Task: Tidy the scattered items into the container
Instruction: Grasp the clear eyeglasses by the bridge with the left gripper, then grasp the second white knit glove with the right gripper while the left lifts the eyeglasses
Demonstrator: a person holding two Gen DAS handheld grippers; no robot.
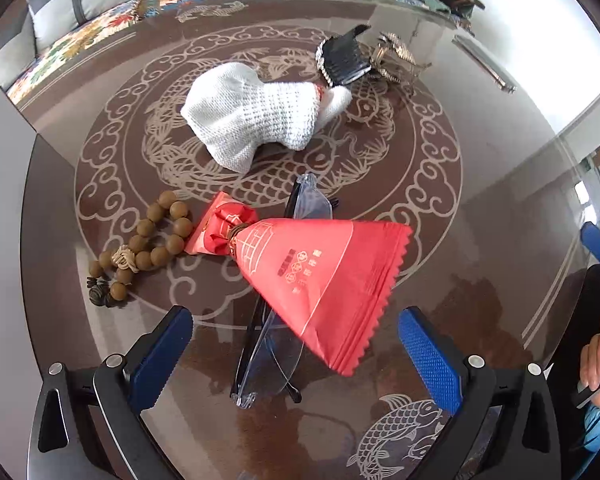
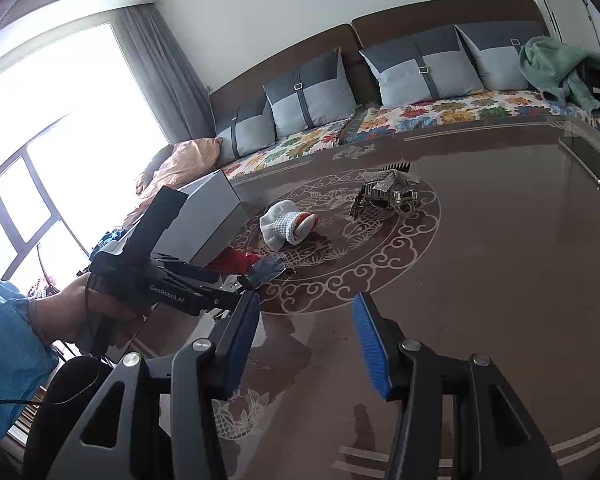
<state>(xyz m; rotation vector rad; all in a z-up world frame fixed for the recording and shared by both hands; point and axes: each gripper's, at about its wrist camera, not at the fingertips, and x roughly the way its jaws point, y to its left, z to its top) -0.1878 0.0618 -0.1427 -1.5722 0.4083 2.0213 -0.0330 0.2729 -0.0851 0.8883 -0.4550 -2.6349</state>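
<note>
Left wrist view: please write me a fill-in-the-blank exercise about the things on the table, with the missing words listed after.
1. The red packet lies across a pair of ____.
2. The string of brown beads lies beside the packet's ____ end.
3. The white knitted cloth lies next to a black ____.
4. Nothing is between the fingers of the left gripper, so it is ____.

Missing words: glasses; tied; comb; open

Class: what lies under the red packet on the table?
A pair of clear glasses lies under the red packet, lenses and dark arms poking out at both ends. Their middle is covered; anything else beneath cannot be seen.
</note>
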